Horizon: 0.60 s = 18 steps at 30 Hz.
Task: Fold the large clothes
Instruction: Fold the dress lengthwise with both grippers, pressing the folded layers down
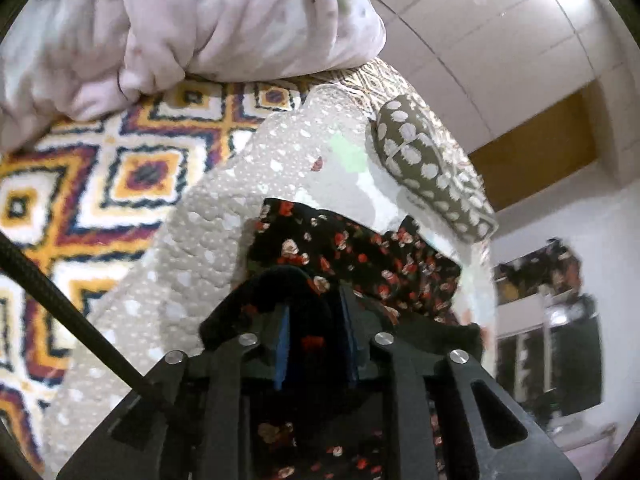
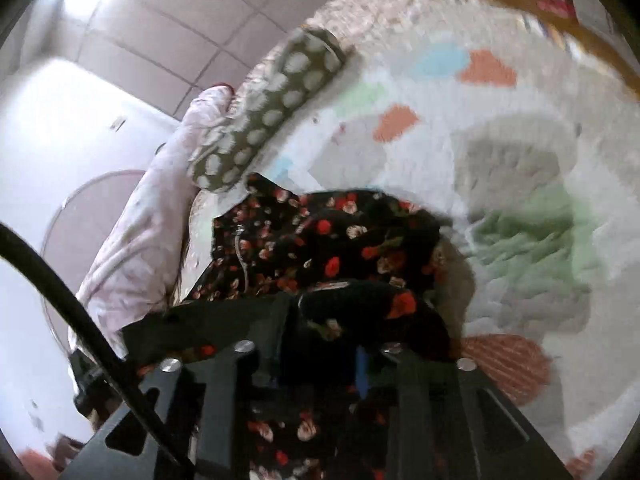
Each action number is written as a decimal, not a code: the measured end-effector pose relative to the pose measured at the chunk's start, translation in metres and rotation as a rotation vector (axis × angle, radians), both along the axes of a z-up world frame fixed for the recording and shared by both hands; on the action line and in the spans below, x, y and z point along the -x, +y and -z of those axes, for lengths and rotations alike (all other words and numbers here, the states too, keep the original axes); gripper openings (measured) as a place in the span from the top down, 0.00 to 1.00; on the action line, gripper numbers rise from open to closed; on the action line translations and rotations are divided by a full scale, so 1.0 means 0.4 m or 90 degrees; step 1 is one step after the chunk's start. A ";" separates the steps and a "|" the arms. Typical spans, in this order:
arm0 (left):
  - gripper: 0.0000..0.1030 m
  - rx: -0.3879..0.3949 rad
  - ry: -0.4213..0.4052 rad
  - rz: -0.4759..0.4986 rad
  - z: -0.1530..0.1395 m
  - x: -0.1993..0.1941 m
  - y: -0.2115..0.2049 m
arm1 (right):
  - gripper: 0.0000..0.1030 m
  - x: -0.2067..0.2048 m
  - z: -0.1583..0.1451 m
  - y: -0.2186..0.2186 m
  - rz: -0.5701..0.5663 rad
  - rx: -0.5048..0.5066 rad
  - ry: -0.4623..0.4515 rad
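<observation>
Black floral garment (image 1: 352, 248), soft, light and floppy, is pinched at bunched edges by both left gripper (image 1: 316, 344) and right gripper (image 2: 320, 344), trailing onto the quilted bed (image 1: 192, 248); hems grip best.

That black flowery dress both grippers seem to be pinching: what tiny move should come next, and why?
Probably draw the left gripper and right gripper apart, since the black red-flowered fabric garment is bunched between them over the white quilted bedspread and needs spreading flat before folding.

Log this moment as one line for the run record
step: folding | left gripper: shut on floral garment | right gripper: shut on floral garment | surface: quilted bedspread | nearby: polka-dot pillow
</observation>
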<state>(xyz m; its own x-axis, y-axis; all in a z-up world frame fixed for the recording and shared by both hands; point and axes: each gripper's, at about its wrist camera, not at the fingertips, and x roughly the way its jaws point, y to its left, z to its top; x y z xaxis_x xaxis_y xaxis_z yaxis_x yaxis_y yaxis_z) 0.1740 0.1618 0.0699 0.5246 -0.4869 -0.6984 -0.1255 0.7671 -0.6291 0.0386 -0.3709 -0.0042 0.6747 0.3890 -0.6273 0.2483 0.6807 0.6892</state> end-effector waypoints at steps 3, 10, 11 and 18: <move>0.75 0.038 -0.006 0.007 0.002 -0.001 0.021 | 0.46 -0.022 0.011 0.003 -0.009 0.012 -0.004; 0.55 -0.012 -0.050 0.025 -0.062 0.048 0.029 | 0.45 -0.009 -0.030 -0.032 -0.025 -0.035 -0.034; 0.41 -0.028 -0.073 0.010 -0.085 0.054 0.036 | 0.45 -0.009 -0.040 -0.031 -0.028 -0.041 -0.040; 0.33 -0.031 -0.121 -0.043 -0.185 0.075 0.077 | 0.38 -0.001 -0.048 -0.074 0.016 -0.197 -0.071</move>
